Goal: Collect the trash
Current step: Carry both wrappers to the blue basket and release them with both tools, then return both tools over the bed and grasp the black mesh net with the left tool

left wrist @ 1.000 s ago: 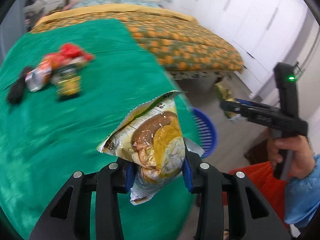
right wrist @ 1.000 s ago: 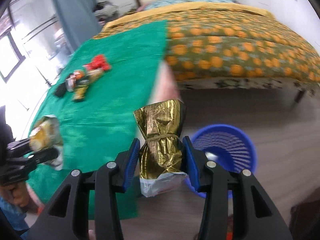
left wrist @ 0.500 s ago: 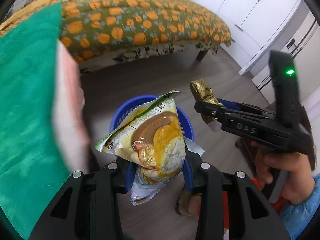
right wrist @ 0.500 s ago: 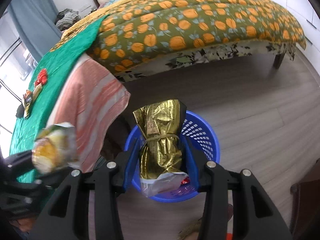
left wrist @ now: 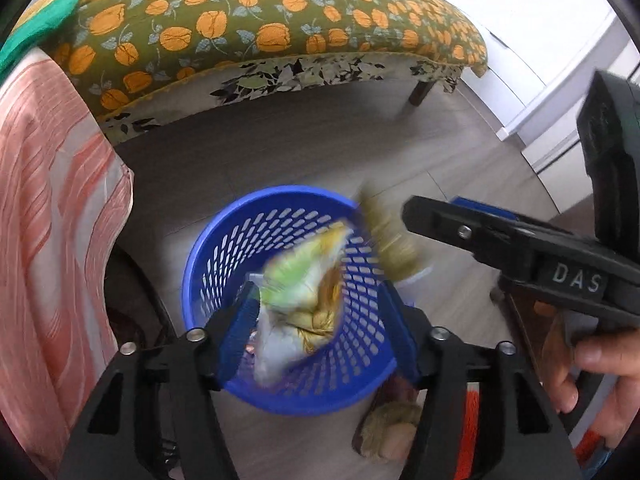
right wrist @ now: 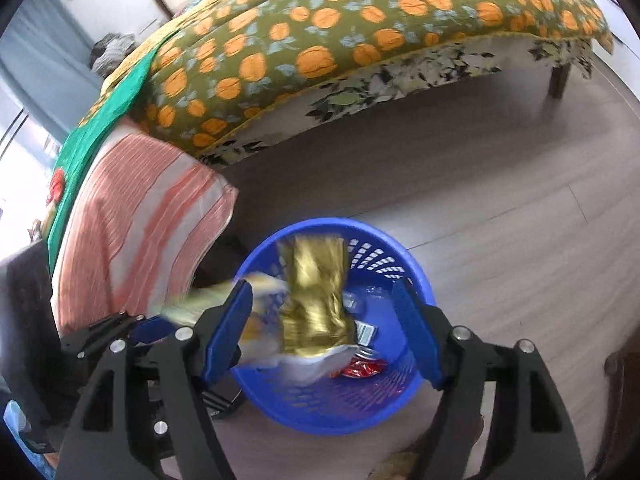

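While both grippers hang over the blue mesh waste basket (left wrist: pixel 224 264), their jaws have just been opening and now stand spread. At nine o'clock in the left wrist view, a pink striped cloth (left wrist: pixel 52 208) hangs down beside the basket. At six o'clock the left gripper (left wrist: pixel 320 320) shows its blue pads apart; the yellow-green snack packet (left wrist: pixel 304 292) lies blurred between them, clear of the right pad, though contact with the left pad cannot be told. It sits over the basket's mouth. At two o'clock of that packet, the gold foil wrapper (left wrist: pixel 388 240) is smeared at the basket's rim. At three o'clock, the right gripper's black body is gripped by a hand (left wrist: pixel 600 376).

In the right wrist view, the left gripper sits at eight o'clock beside the striped cloth. At six o'clock the right gripper (right wrist: pixel 324 332) stands wide, the gold foil wrapper (right wrist: pixel 316 296) loose between its pads and touching neither. Inside the basket (right wrist: pixel 400 256), at five o'clock, lies red foil litter (right wrist: pixel 360 369). At twelve o'clock stands a bed with an orange-flowered cover (right wrist: pixel 340 32).
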